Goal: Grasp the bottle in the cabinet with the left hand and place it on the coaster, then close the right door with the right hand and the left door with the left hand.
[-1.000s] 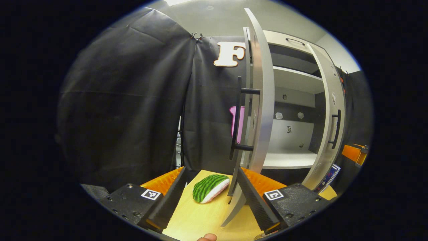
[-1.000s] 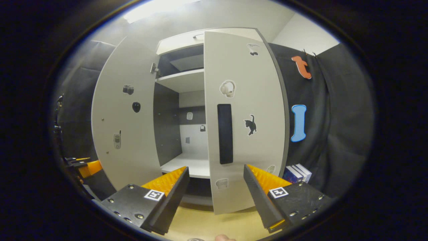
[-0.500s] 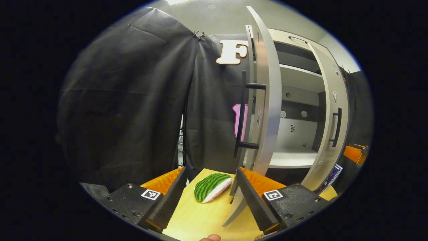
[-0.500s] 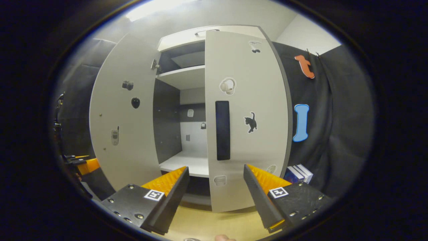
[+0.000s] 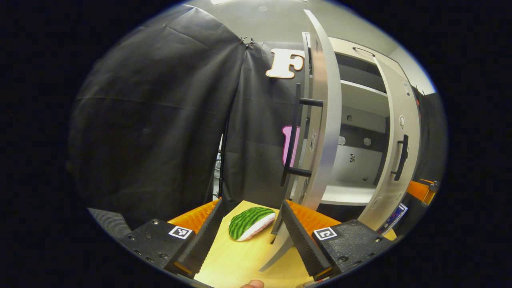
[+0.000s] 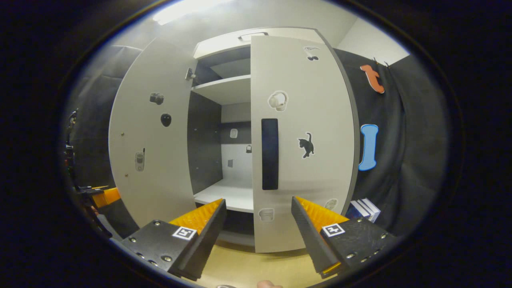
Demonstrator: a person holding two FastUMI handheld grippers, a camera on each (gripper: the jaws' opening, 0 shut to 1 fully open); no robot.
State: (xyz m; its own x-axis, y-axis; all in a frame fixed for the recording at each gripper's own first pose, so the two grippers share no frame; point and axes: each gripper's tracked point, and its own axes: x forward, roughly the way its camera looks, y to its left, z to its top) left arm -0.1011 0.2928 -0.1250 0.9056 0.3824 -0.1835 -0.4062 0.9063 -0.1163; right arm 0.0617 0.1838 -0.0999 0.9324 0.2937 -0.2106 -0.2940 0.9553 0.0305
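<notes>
Two cabinet doors stand ajar: the left hand-held gripper [image 5: 250, 236] hangs released at lower centre before the left door [image 5: 322, 120]; the right hand-held gripper [image 6: 259, 236], likewise released, faces the right door [image 6: 300, 160] at frame centre.

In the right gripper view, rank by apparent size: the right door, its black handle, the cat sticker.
1. Right door, by far the largest.
2. Black handle.
3. Cat sticker, smallest.
All sit on the same panel, so nearness hardly skews this.

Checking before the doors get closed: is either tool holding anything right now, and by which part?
Nothing is held. The left tool and the right tool are both open with nothing between their fingers.
</notes>
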